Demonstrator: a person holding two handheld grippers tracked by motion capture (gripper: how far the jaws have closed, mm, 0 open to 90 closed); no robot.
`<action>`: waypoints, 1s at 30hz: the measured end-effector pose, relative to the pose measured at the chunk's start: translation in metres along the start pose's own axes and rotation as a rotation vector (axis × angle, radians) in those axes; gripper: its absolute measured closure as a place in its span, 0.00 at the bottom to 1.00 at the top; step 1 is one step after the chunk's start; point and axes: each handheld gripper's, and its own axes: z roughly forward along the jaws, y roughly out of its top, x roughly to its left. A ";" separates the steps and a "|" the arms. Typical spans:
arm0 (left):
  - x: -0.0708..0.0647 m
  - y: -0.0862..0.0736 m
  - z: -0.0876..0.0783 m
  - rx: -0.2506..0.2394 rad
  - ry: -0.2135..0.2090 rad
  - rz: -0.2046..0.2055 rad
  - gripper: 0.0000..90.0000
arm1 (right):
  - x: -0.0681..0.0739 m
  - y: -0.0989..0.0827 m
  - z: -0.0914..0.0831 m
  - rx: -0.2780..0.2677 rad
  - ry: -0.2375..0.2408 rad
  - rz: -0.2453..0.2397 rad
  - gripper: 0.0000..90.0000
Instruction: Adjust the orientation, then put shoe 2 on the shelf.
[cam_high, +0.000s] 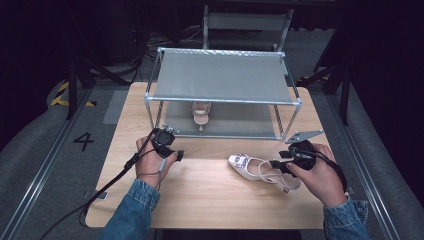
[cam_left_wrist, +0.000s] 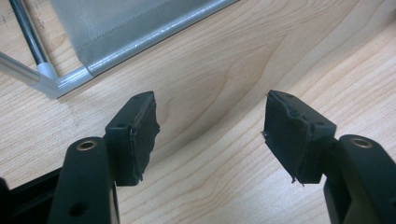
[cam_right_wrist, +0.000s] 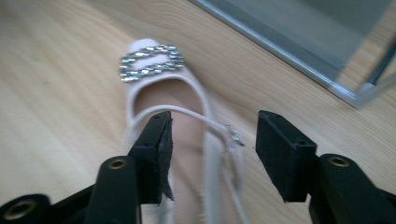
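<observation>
Wood table (cam_high: 210, 200) lies bare under the left gripper (cam_left_wrist: 210, 135), jaws wide apart and empty. Further right, the right gripper (cam_right_wrist: 212, 149) straddles the pale shoe (cam_right_wrist: 163, 93), jaws wide; light, stiff-soled, probably best pinched at its side wall.

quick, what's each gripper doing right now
left gripper: open, holding nothing, over bare table.
right gripper: open, jaws either side of the white shoe, not clamped.

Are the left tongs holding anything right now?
No: the left tongs stand open over bare wooden table, with nothing between the pads.
</observation>
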 end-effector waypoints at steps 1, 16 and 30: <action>0.000 0.000 -0.001 0.000 0.002 0.000 0.39 | 0.004 0.001 0.000 0.014 0.024 -0.018 0.56; 0.005 -0.008 -0.005 -0.006 0.002 -0.007 0.39 | 0.030 -0.001 0.053 0.238 0.206 -0.182 0.67; 0.009 -0.013 -0.007 -0.007 0.004 -0.010 0.36 | 0.034 -0.001 0.071 0.245 0.133 -0.277 0.90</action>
